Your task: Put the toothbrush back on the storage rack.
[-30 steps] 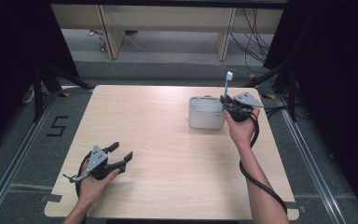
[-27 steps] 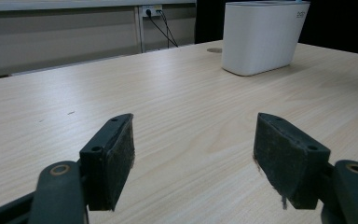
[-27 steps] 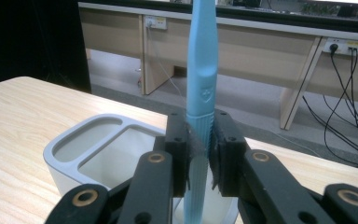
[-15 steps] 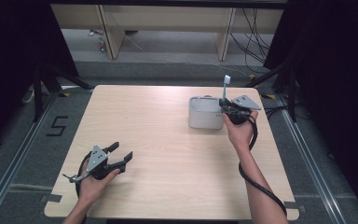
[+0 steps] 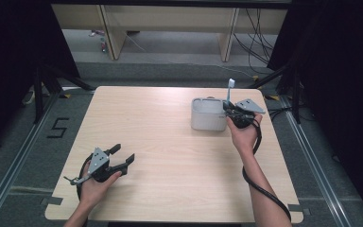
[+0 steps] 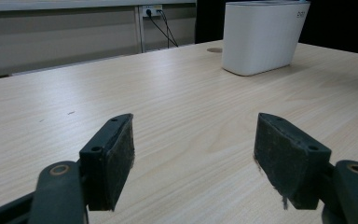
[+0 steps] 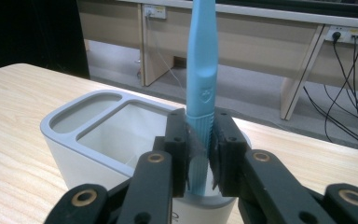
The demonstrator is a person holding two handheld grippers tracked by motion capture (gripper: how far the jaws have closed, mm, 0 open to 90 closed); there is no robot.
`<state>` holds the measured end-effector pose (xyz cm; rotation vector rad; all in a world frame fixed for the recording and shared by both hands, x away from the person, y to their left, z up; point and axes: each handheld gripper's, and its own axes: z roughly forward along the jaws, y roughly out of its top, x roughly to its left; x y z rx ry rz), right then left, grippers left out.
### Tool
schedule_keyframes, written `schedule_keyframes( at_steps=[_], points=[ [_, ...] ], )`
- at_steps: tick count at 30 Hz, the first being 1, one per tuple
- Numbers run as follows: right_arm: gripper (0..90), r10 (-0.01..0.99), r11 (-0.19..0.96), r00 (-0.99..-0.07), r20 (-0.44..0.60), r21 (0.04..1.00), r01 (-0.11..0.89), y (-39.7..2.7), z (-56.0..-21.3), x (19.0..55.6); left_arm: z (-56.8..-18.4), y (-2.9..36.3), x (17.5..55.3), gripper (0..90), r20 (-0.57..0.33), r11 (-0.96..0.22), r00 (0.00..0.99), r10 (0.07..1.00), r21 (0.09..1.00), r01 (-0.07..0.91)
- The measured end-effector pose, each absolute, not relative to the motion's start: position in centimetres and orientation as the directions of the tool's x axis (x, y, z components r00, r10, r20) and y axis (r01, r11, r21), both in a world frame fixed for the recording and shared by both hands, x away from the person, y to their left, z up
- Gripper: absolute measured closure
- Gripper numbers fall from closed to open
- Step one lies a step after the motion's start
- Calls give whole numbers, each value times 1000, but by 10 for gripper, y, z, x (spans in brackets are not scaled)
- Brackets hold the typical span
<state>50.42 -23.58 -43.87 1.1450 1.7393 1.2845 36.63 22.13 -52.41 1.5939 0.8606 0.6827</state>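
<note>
A white holder (image 5: 208, 114) with compartments stands on the table's right half; it also appears in the right gripper view (image 7: 116, 140) and far off in the left gripper view (image 6: 261, 35). My right gripper (image 5: 230, 111) (image 7: 199, 154) is shut on a light blue toothbrush (image 7: 201, 70) (image 5: 229, 90), held upright at the holder's right end, its lower end down inside the rim. My left gripper (image 5: 123, 157) (image 6: 196, 158) rests open near the table's front left, nothing between its pads (image 6: 121, 154).
The light wood table (image 5: 160, 142) has black drapes to either side. Beyond its far edge stand wooden bench legs (image 5: 111, 33), with cables (image 7: 340, 84) on the floor. A floor mark "5" (image 5: 59, 127) lies to the left.
My right gripper has shifted slightly left and down with the toothbrush, bringing it closer over the holder's right end. The left gripper has stayed still.
</note>
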Motion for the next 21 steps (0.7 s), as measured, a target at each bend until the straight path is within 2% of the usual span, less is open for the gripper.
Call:
schedule_keyframes(
  at_steps=[21],
  points=[
    [786, 929, 133, -369, -27, 955, 266, -238, -445, 504, -524, 221, 366, 280, -23, -87, 566, 824, 982, 167]
  ],
)
